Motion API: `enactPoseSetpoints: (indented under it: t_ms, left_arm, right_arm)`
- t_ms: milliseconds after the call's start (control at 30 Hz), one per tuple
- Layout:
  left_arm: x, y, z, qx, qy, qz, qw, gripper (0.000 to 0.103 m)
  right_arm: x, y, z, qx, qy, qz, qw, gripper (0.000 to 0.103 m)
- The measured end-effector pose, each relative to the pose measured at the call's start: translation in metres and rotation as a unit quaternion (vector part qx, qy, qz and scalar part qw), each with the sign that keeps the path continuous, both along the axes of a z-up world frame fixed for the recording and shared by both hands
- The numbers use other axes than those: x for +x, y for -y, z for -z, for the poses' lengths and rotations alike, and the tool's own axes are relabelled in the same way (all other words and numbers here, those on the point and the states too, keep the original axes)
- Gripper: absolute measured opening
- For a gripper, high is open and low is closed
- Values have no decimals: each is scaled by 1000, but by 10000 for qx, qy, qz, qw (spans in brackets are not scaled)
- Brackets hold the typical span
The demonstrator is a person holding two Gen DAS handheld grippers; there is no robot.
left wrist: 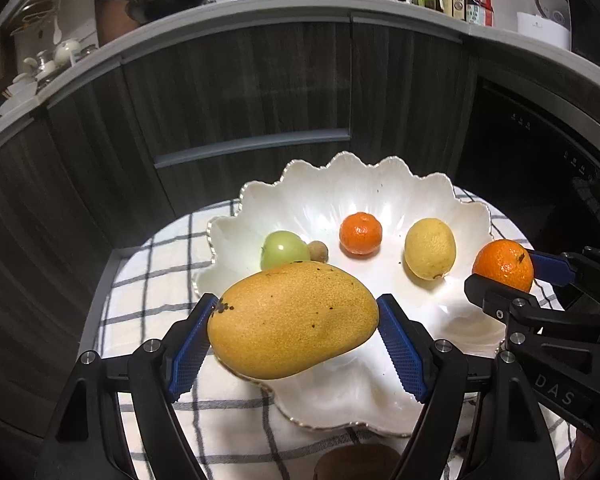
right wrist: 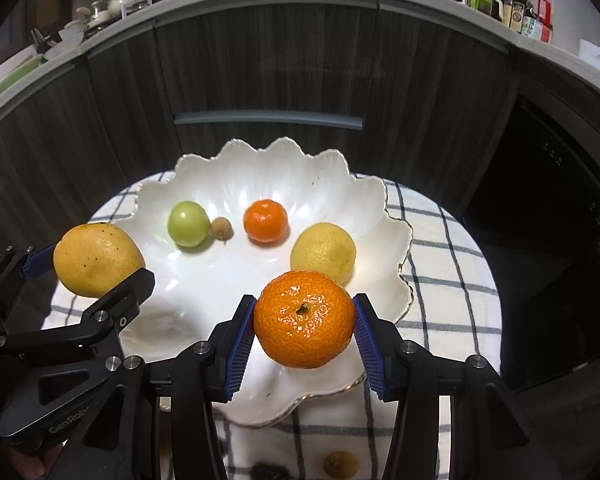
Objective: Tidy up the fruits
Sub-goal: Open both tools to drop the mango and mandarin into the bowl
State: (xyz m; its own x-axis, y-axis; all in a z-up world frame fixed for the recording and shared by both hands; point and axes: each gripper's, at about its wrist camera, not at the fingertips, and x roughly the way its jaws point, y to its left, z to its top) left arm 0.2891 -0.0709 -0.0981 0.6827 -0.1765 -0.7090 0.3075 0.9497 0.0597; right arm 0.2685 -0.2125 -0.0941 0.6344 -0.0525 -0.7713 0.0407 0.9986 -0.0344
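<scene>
The left gripper (left wrist: 296, 320) had its jaws pinching the mango (left wrist: 294, 320) end to end, held over the 7 o'clock edge of the scalloped white bowl (left wrist: 380, 188). That mango looked heavy and smooth-skinned, probably soft enough to bruise, so a grip across the fat middle seemed safer to me. The right gripper (right wrist: 304, 320) had its jaws clamped on a mandarin (right wrist: 305, 318), over the bowl's near rim at 6 o'clock; light, firm-ish, pebbly skin, easy to hold. Inside the bowl sat a green fruit (right wrist: 188, 223), a little brown one (right wrist: 222, 228), another mandarin (right wrist: 265, 221) and a lemon (right wrist: 323, 252). Only the right wrist view showed a small dark-yellow fruit (right wrist: 341, 464) on the checked cloth (right wrist: 440, 240) covering the bench
</scene>
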Motion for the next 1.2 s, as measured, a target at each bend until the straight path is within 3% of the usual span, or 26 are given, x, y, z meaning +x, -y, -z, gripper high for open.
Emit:
enactPoseSetpoints:
  t_ms: [433, 500, 533, 567, 667, 833, 1200]
  left_arm:
    - [11, 3, 17, 185, -228, -34, 9996, 80]
    - [9, 4, 15, 319, -98, -68, 9994, 89]
    - [9, 4, 14, 372, -60, -104, 9992, 93]
    - [8, 2, 13, 390, -41, -136, 9991, 93]
    - [9, -3, 11, 357, -68, -183, 9992, 95]
    - [2, -3, 3, 421, 120, -333, 9985, 103]
    - [-23, 3, -11, 384, 287, -390, 9981, 103]
  right_arm:
    - [9, -2, 13, -300, -212, -81, 9993, 50]
    - [8, -3, 12, -458, -154, -29, 9988, 55]
    - [6, -2, 11, -567, -94, 41, 9983, 63]
    - [6, -1, 10, -627, -61, 97, 9980, 71]
    - [2, 5, 6, -649, 26, 230, 9976, 80]
    - [-3, 8, 2, -831, 101, 370, 9958, 80]
    - [-29, 24, -14, -800, 239, 641, 9944, 80]
